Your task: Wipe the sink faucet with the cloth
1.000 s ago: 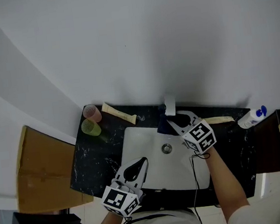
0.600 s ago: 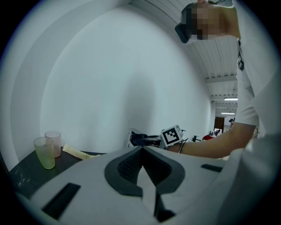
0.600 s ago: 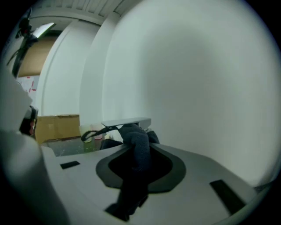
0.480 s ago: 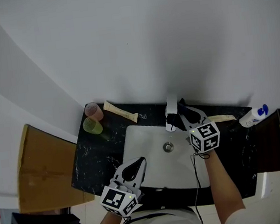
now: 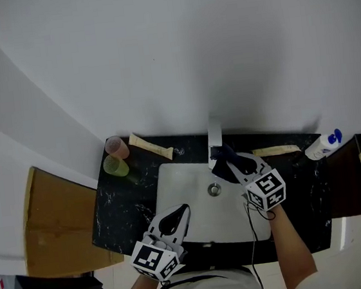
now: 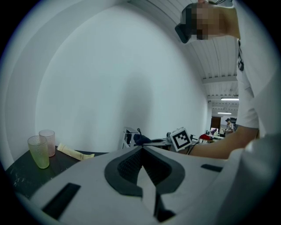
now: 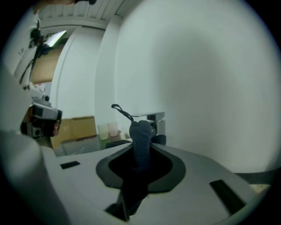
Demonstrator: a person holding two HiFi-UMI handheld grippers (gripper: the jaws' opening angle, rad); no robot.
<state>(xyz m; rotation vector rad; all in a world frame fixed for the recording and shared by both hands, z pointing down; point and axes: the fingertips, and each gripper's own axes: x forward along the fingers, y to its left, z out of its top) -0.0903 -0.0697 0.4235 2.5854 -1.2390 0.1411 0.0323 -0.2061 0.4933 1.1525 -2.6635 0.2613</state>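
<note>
Cloth (image 7: 141,134): dark and soft, and in my judgement light and limp. It was pinched between the jaws of the right gripper (image 5: 230,163), which stood narrow on it. A bunched wad and a thin loop stood out past the tips. It lay at the faucet (image 5: 214,138), against the spout's right side and over the back of the sink (image 5: 179,192). I could not confirm firm contact.

Handling, as I judged it:
- The cloth would fold and drag rather than push, so the short wad ahead of the jaws was the working part. The hold low on the bunch looked sound.
- The loose loop could snag on the spout.
- The faucet looked rigid, fixed and glossy. It needed no holding.

Clearances:
- The wall (image 5: 178,69) stood close behind the faucet, leaving little room at its rear.
- The basin gave open room in front and below.
- A tube (image 5: 275,151) lay on the counter (image 5: 119,206) to the right of the faucet. A green cup (image 5: 115,165) stood well apart to the left.
- The left gripper (image 5: 180,210) was at the sink's front rim, clear of the work. Its jaws were together with nothing between them.
</note>
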